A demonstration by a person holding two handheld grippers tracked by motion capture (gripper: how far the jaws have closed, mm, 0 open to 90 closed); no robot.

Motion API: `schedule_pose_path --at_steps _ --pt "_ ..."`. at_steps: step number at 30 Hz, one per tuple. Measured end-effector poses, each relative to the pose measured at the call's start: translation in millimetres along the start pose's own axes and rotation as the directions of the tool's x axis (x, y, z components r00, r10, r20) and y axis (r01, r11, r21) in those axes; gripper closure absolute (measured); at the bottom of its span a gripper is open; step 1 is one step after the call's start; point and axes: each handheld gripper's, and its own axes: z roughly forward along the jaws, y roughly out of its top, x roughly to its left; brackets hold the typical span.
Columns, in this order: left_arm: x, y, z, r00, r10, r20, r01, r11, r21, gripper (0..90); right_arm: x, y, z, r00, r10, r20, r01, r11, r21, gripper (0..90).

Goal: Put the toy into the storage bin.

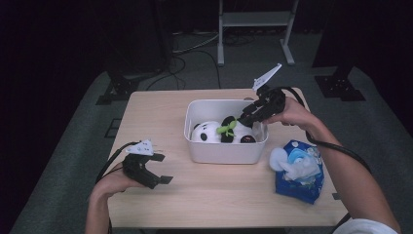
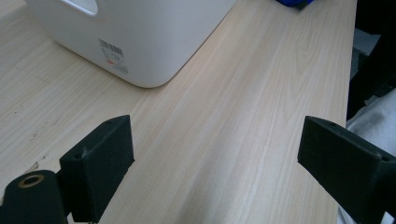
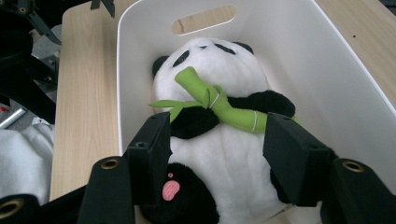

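Observation:
A plush panda (image 1: 209, 132) (image 3: 224, 163) lies on its back in a white bin (image 1: 226, 152) (image 3: 327, 70) at the middle of the table, hugging a green bamboo stalk (image 1: 226, 128) (image 3: 210, 95). My right gripper (image 1: 245, 118) (image 3: 217, 128) reaches into the bin from its right rim. Its jaws stand open on either side of the panda's belly, and the pads do not press on it. My left gripper (image 1: 158, 181) (image 2: 215, 154) hovers low over the bare front left of the table, open wide with nothing between its jaws, pointing toward the bin (image 2: 154, 37).
A blue wet-wipe pack (image 1: 299, 173) (image 2: 292, 2) with a white flap lies on the table right of the bin. A wooden tabletop (image 1: 214, 195) spreads in front of the bin. A metal stand (image 1: 255, 29) is on the floor behind the table.

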Motion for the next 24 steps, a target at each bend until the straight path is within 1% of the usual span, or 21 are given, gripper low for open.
schedule_pose_path --at_steps 4,5,13,20,24 --pt "0.8 -0.4 0.8 1.0000 -0.001 -0.001 0.001 1.0000 0.001 9.3 0.6 -5.3 -8.5 0.9999 0.003 0.013 -0.003 1.000 -0.013 39.9" --pt "1.0 -0.6 1.0 1.0000 -0.002 0.000 0.002 1.0000 0.001 9.3 0.8 -7.3 -11.0 0.9998 0.007 0.020 -0.006 1.000 -0.019 39.7" --pt "1.9 -1.2 1.9 1.0000 -0.006 -0.004 0.006 1.0000 0.000 9.3 1.0 -23.4 -24.6 0.9985 0.040 0.036 -0.039 0.999 -0.034 39.4" --pt "3.5 -2.0 3.1 1.0000 -0.006 -0.005 0.006 1.0000 -0.001 9.3 3.6 -39.0 -37.6 0.9966 0.058 0.058 -0.055 0.997 -0.055 39.0" --pt "3.8 -2.3 3.6 0.9999 -0.011 -0.008 0.011 0.9999 -0.004 9.3 5.1 -46.5 -42.2 0.9957 0.070 0.061 -0.066 0.996 -0.063 38.9"
